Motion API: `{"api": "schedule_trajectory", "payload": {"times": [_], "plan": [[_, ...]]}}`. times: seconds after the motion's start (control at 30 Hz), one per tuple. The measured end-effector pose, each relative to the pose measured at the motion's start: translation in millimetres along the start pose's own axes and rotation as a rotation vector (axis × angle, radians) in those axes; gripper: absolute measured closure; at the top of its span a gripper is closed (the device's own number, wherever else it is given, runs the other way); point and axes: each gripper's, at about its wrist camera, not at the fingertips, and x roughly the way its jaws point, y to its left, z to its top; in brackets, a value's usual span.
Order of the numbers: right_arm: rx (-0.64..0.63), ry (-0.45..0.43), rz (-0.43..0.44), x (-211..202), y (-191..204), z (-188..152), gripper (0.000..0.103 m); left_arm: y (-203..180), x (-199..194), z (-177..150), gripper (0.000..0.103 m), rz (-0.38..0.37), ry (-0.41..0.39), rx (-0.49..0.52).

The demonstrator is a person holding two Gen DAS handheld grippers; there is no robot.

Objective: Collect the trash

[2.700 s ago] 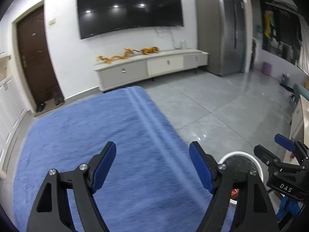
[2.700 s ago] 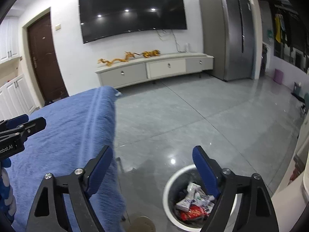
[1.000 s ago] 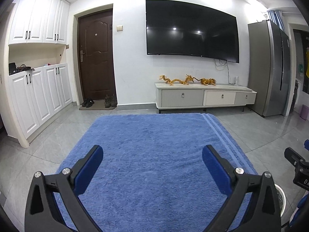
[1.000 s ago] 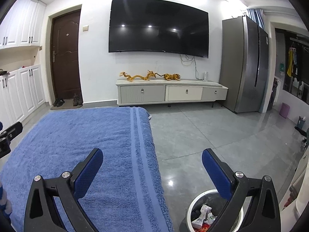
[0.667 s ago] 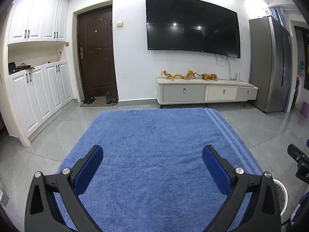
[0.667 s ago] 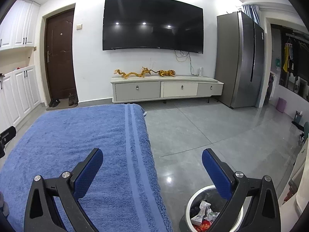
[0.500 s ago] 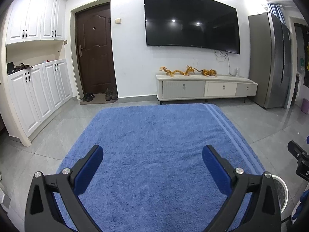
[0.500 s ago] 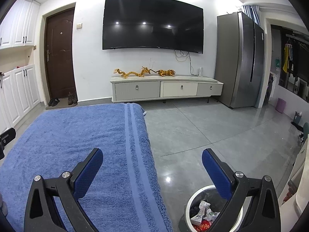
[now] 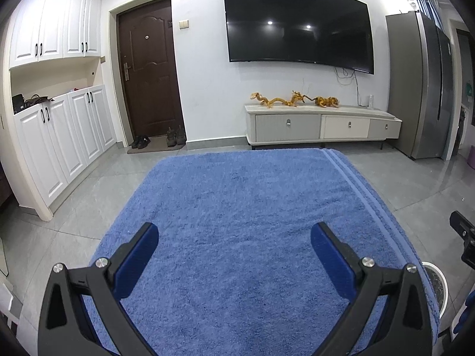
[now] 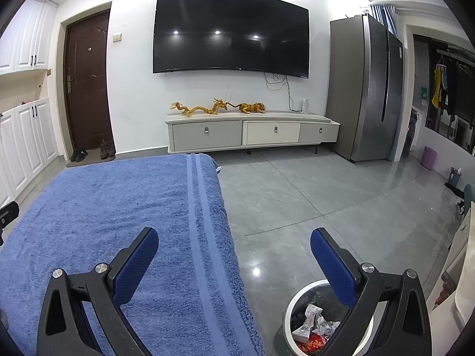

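Two grippers in my views: my left gripper (image 9: 234,250) and my right gripper (image 10: 234,255), each with two blue-padded fingers spread wide and nothing between them. One blue towel (image 9: 252,222) covers the surface below both; I count two darker stripes running along its right edge, and its near edge is cut off by the frame. One white bin (image 10: 299,308) stands on the grey floor just beside the towel's right near corner; in the right view my right finger (image 10: 332,270) covers part of its rim. Inside it lies the trash (image 10: 311,326): white crumpled wrappers, something red and something dark, pieces too jumbled for me to count. In the left view only a sliver of the bin's rim shows at the lower right, contents hidden. On the towel itself I make out no loose items in either view. Background, one each: a wall TV (image 10: 231,32), a low cabinet (image 10: 252,133) with three drawers, a grey fridge (image 10: 365,89), a brown door (image 9: 148,74). Two golden figurines (image 10: 218,107) sit on the cabinet top, possibly three; they run together. Shoes (image 9: 157,141) by the door, about two pairs, too small to be sure. One purple pail (image 10: 429,157) at the far right.
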Motion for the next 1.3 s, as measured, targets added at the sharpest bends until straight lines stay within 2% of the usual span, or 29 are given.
{"api": "schedule_trajectory", "payload": {"times": [0.43, 0.9, 1.3], "plan": [[0.012, 0.015, -0.006, 3.5, -2.8, -2.6, 0.000, -0.5, 5.1, -2.9, 0.000, -0.001, 0.034, 0.008], [0.017, 0.021, -0.011, 5.8, -4.9, -5.4, 0.000, -1.0, 5.9, -3.9, 0.000, 0.017, 0.029, 0.009], [0.026, 0.015, -0.033, 0.4, -5.4, -8.2, 0.000, -1.2, 0.6, -4.2, 0.000, -0.003, 0.015, 0.001]]}}
